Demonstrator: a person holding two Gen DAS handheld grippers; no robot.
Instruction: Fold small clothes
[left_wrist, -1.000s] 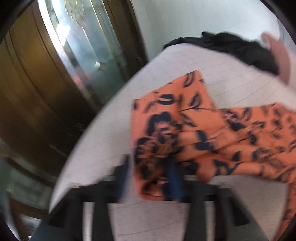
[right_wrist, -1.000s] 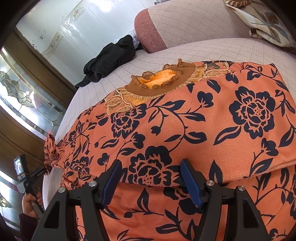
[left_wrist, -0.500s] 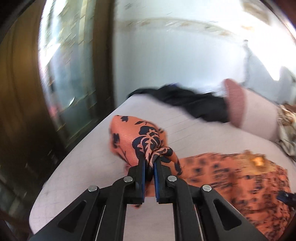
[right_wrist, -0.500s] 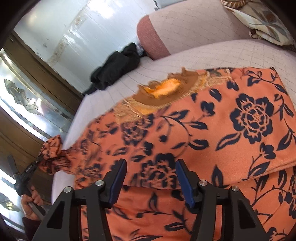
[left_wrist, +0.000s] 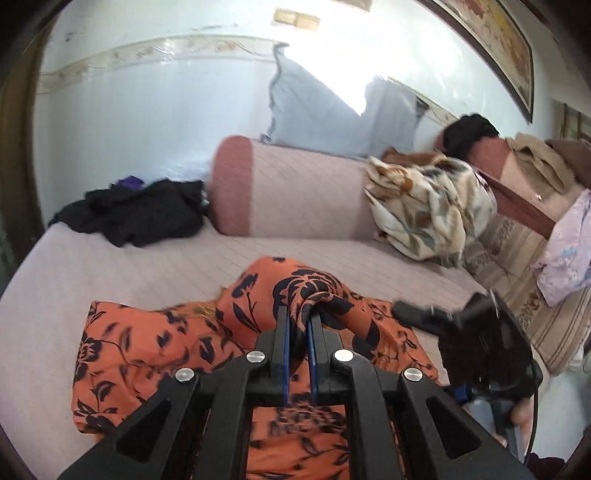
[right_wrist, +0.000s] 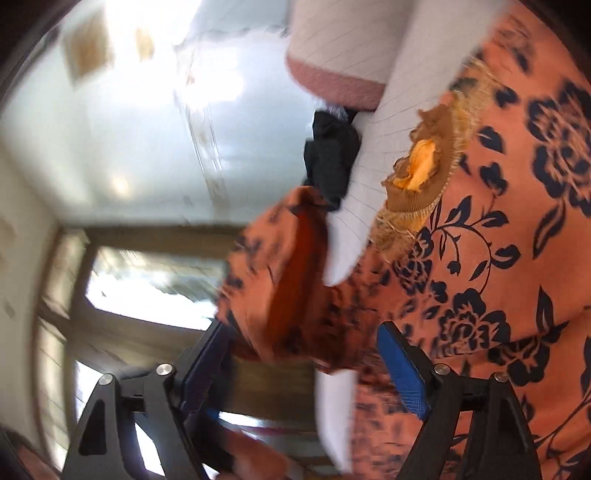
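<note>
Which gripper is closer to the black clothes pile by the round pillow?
Left, though neither is close. The left gripper, shut on the orange floral top, faces the black pile across bare cushion. The right gripper sits farther off, beyond the top.

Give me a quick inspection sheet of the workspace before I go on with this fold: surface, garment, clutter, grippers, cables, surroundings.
Surface: quilted pale sofa seat, bolster at the back.
Job's things: orange floral top spread on the seat, one bunched end lifted over it.
Clutter: black garment, floral blanket, lilac cloth.
Grippers: left gripper shut on the top's bunched end; right gripper open, jaws just opening, fabric between them, blurred.
Cables: one dark cable by the right gripper.
Surroundings: white wall, framed picture.
</note>
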